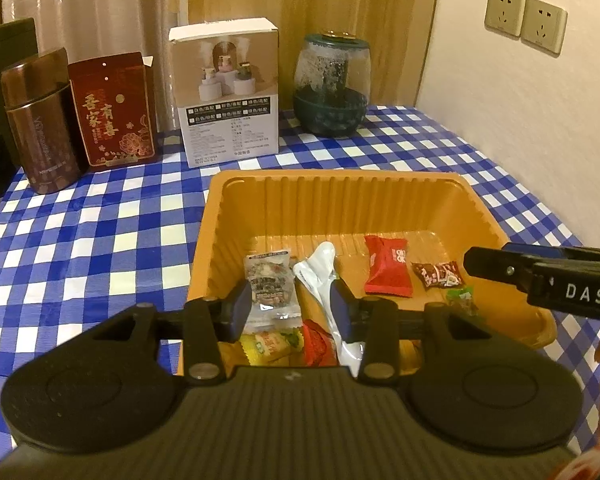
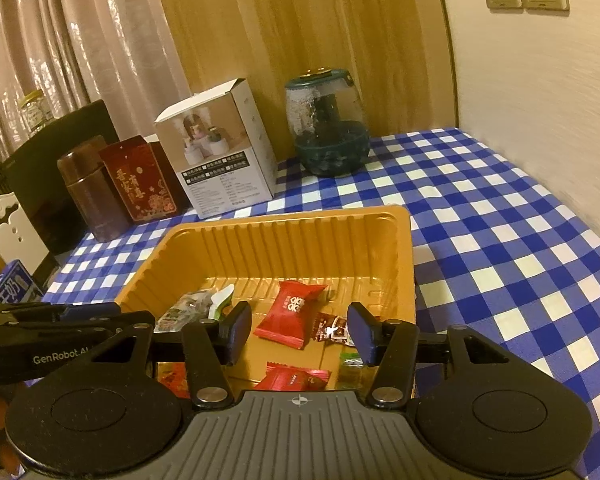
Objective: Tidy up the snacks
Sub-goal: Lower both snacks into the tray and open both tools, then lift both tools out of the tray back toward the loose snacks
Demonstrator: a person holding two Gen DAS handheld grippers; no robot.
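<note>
Hovering over the orange tray point(image 1: 476, 216) on the checked surface point(image 1: 100, 240), where the snacks point(image 2: 290, 314) already lie, both the left gripper point(image 1: 288, 304) and right gripper point(image 2: 300, 330) stand partly open and empty, so dropping seems finished and fetching any remaining snack comes next.

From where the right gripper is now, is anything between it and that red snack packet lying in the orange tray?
Nothing visible. The right gripper hovers open over the orange tray, and the red snack packet lies on the tray floor just ahead of its fingers with bare tray between. A small brown candy sits beside the packet, not across the path.
</note>
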